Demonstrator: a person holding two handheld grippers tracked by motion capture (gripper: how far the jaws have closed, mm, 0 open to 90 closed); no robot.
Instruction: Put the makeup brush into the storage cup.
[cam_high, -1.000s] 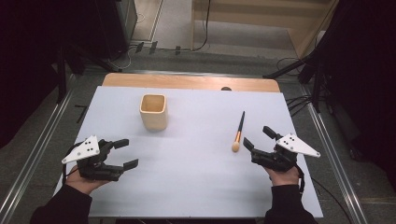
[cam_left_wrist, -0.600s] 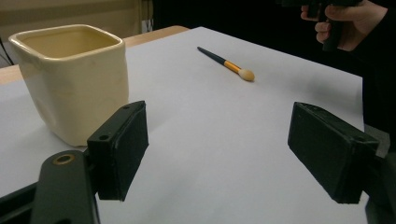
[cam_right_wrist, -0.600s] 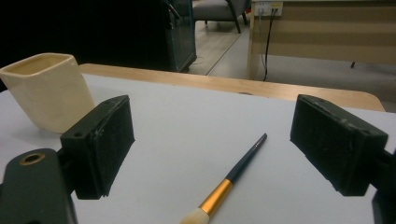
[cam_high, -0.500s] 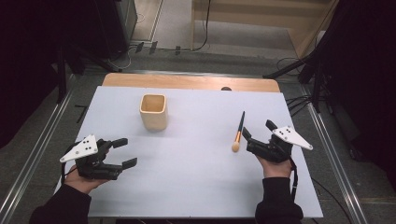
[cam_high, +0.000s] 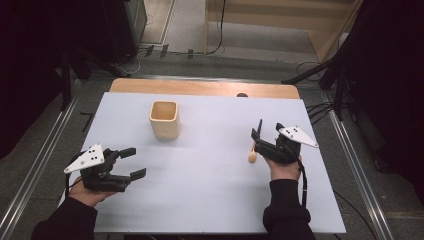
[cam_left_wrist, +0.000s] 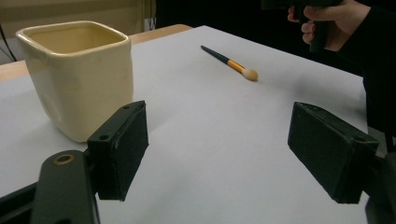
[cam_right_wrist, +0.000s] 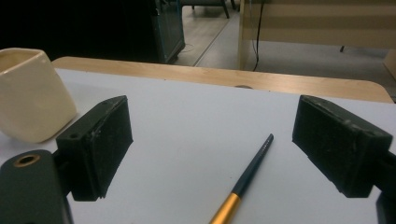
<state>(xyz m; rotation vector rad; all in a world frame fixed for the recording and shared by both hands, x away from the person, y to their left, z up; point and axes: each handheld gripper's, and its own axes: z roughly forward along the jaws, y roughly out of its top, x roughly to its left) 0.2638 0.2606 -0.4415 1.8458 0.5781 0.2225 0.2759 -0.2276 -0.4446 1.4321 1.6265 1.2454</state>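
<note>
A cream square cup (cam_high: 164, 120) stands upright on the white sheet, left of middle. A brush with a dark handle, gold ferrule and tan tip (cam_high: 252, 157) lies at the right, its handle pointing away from me. My right gripper (cam_high: 267, 131) hovers open just over the brush. In the right gripper view the handle (cam_right_wrist: 247, 176) runs between the two wide-apart jaws, with the cup (cam_right_wrist: 32, 102) off to the left. My left gripper (cam_high: 133, 163) rests open near the front left, holding nothing. The left gripper view has the cup (cam_left_wrist: 79, 79) close by and the brush (cam_left_wrist: 229, 60) farther off.
The white sheet (cam_high: 210, 190) covers a wooden table whose far edge (cam_high: 200, 87) stays bare, with a small dark hole (cam_high: 242, 95) in it. Metal rails run along both sides. Cables and dark stands are on the floor beyond.
My right gripper has moved forward and left, from beside the brush to over its handle. The left gripper, cup and brush have stayed put.
</note>
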